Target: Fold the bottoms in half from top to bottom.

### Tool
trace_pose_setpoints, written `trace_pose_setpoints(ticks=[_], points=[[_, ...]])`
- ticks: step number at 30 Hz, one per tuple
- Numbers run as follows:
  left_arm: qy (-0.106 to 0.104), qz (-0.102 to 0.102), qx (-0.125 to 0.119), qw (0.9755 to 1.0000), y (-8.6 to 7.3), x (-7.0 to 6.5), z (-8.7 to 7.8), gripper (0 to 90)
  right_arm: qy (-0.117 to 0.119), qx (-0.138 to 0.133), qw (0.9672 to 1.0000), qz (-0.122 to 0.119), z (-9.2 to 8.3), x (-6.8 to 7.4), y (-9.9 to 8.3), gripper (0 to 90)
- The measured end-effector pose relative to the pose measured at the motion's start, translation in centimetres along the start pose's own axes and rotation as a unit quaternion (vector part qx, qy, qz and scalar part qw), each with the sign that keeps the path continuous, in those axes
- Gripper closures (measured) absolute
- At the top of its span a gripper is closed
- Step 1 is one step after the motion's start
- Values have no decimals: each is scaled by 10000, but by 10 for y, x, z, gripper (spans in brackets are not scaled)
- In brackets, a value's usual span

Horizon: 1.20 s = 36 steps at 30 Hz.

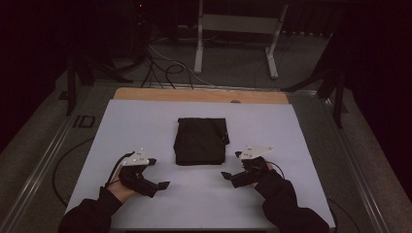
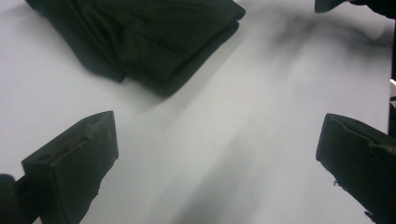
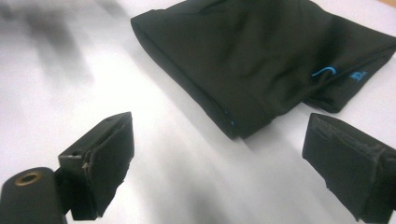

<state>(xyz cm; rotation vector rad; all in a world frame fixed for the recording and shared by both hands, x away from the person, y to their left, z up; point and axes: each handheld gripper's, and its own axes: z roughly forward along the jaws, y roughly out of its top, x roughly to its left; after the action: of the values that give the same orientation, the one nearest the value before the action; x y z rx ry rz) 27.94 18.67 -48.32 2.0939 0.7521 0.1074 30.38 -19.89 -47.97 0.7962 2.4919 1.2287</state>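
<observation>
On the white table top (image 1: 145, 126), at its centre, lies a folded black garment (image 1: 201, 141), flat and untouched. At seven o'clock from it the left gripper (image 1: 158, 174) rests low with jaws spread wide, holding nothing. At five o'clock the right gripper (image 1: 232, 167) mirrors it, jaws likewise spread, each pointing inward, near the garment.

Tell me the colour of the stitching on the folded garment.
Bright blue stitching on the black folded garment, clearest in the right gripper view.
</observation>
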Motion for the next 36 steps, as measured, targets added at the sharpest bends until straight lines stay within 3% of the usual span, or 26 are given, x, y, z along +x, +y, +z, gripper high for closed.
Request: trace_pose_setpoints(ticks=[7,13,19,27,29,34,36], points=[[105,22,135,9999,-16,-2,-12,0,-47,-2,9999,122,-16,0,-16,91],[185,-11,182,9997,-27,-4,-23,0,-133,220,9996,63,-31,0,-35,91],[278,-54,226,9993,-34,-4,-31,0,-185,312,9992,176,-43,1,-52,91],[328,-162,136,9992,-41,-1,-41,0,-364,232,9984,372,-64,-1,-67,91],[359,-170,126,9991,-43,-1,-42,0,-516,288,9975,384,-72,-1,-74,91],[377,-193,70,9991,-43,-1,-43,0,-634,228,9961,575,-77,-4,-77,91],[385,-186,45,9991,-43,-1,-43,0,-671,215,9962,511,-77,-5,-77,91]])
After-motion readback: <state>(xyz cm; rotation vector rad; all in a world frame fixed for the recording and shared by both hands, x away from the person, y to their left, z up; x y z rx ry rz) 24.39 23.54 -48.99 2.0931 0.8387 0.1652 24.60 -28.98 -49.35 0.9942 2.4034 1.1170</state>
